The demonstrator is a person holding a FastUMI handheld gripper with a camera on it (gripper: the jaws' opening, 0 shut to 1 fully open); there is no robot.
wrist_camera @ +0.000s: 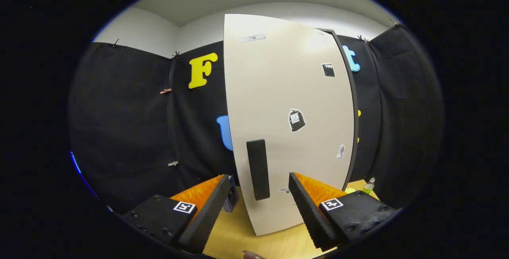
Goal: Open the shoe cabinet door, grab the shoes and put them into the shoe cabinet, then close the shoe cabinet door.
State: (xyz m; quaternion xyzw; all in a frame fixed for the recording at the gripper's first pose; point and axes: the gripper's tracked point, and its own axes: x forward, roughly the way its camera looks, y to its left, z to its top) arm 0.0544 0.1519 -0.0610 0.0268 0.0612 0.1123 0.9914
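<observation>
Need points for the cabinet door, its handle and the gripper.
cabinet door (278, 92), gripper view, bare middle of the panel.
handle (258, 169), gripper view, middle of the dark bar.
gripper (258, 199), gripper view, midway between its open fingers, handle's lower end between them.

cabinet door (278, 104): cream-white | handle (258, 169): black | stickers (296, 120): black-and-white | table (234, 231): light wood | bottle (369, 186): green

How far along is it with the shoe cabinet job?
Early on, it seems. The pale white cabinet door looks shut, so nothing appears done. In hand: the open gripper is lined up on the door's black upright bar handle, which sits between its fingers, not yet clamped. Opening, loading shoes and closing remain.
</observation>
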